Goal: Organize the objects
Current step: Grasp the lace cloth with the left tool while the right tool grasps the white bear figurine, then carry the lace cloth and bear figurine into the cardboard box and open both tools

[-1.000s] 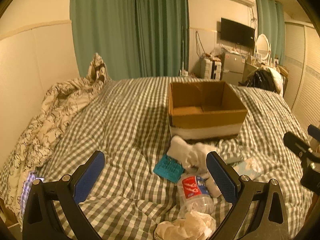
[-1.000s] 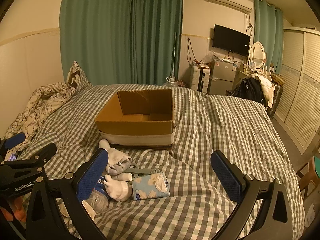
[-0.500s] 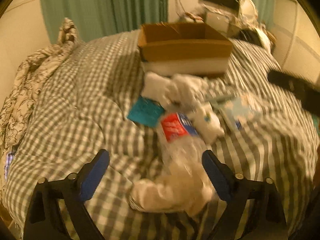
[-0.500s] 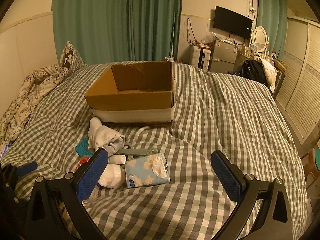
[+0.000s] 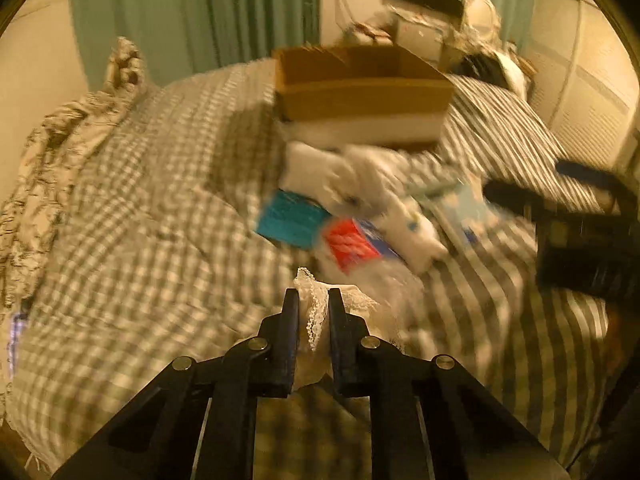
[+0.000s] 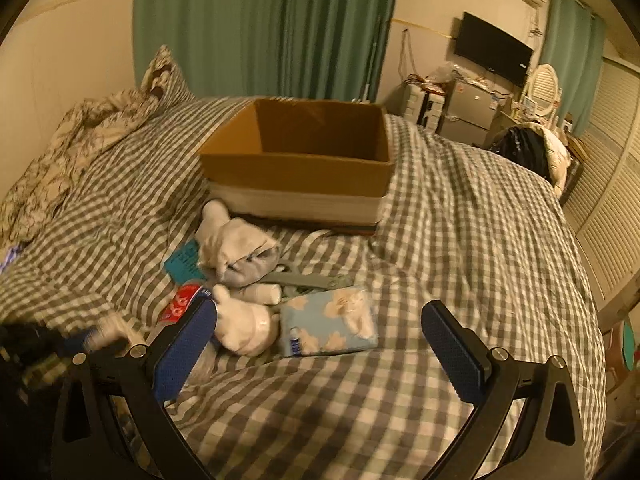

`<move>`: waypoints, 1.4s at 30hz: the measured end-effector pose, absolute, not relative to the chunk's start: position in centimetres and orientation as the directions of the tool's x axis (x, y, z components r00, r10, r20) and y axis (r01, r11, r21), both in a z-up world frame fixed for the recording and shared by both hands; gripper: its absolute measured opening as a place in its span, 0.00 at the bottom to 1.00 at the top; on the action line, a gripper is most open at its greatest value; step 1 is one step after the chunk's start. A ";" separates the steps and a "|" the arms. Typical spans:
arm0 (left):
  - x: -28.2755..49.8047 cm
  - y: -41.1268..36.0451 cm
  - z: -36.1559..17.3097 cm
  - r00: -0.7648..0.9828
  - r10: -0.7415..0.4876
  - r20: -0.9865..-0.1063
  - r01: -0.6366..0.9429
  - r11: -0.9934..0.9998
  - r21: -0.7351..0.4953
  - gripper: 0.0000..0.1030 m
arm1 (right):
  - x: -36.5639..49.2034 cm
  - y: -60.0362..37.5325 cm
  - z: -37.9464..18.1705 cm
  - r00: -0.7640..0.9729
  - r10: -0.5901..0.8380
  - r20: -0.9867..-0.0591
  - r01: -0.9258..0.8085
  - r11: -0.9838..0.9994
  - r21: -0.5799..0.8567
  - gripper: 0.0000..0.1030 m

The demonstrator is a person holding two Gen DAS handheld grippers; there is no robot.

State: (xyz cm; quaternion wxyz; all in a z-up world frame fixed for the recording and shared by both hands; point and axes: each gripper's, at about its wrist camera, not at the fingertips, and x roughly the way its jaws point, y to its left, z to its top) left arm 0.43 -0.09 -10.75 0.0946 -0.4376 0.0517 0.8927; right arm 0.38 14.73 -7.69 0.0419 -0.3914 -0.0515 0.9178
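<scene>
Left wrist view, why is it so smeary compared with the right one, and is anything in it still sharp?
Left wrist: motion blur smears the cardboard box; only the left gripper and its pinched lace cloth are crisp. Right wrist: mostly sharp, dim warm light.

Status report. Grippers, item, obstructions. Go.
Left gripper shut on lace cloth. Right gripper open, empty, over tissue pack. Box ahead, open. Bottle and socks lie between cloth and box.
</scene>
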 end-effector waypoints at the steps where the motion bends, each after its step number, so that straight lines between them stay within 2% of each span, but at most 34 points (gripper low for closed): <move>1: 0.0 -0.8 -10.4 -0.607 0.116 -0.786 -0.197 -0.980 0.008 0.13 | 0.1 14.4 -8.0 -0.684 0.115 -0.720 -0.027 -0.991 -0.133 1.00; 6: -1.8 -3.2 -9.8 -0.627 0.091 -0.774 -0.136 -0.991 -0.006 0.13 | -1.5 12.9 -9.7 -0.646 0.096 -0.757 0.014 -0.990 -0.137 0.98; 9: -2.4 -3.9 -10.1 -0.625 0.092 -0.775 -0.128 -0.992 -0.015 0.13 | -2.5 11.9 -10.3 -0.626 0.074 -0.776 0.047 -0.990 -0.132 0.88; 12: -2.9 -4.3 -10.7 -0.613 0.096 -0.784 -0.129 -0.991 -0.021 0.13 | -3.2 10.5 -11.2 -0.603 0.059 -0.795 0.094 -0.985 -0.145 0.72; 14: -3.1 -4.5 -11.3 -0.604 0.094 -0.792 -0.126 -0.992 -0.021 0.13 | -3.7 9.7 -11.9 -0.583 0.053 -0.811 0.119 -0.982 -0.150 0.55; 15: -3.2 -4.6 -11.6 -0.599 0.095 -0.795 -0.126 -0.992 -0.024 0.13 | -3.8 9.6 -12.2 -0.572 0.051 -0.819 0.126 -0.981 -0.149 0.51; 17: -3.3 -4.8 -11.9 -0.592 0.096 -0.800 -0.123 -0.992 -0.028 0.13 | -4.0 9.5 -12.6 -0.558 0.050 -0.828 0.128 -0.981 -0.145 0.32; 19: -3.3 -5.1 -12.2 -0.587 0.097 -0.804 -0.121 -0.992 -0.031 0.13 | -4.1 9.7 -12.6 -0.557 0.037 -0.830 0.127 -0.983 -0.130 0.18; 21: -3.3 -5.2 -12.1 -0.585 0.101 -0.805 -0.121 -0.992 -0.037 0.13 | -3.9 9.8 -12.3 -0.567 0.030 -0.823 0.123 -0.985 -0.121 0.11; 31: -2.6 -4.7 -9.1 -0.634 0.117 -0.765 -0.144 -0.989 -0.032 0.13 | -2.3 10.4 -8.1 -0.645 -0.026 -0.764 0.128 -0.989 -0.074 0.09; 42: -6.8 -1.4 -2.4 -0.707 0.197 -0.679 -0.225 -0.973 -0.048 0.13 | -3.6 13.6 1.1 -0.766 -0.040 -0.641 0.099 -0.993 -0.057 0.09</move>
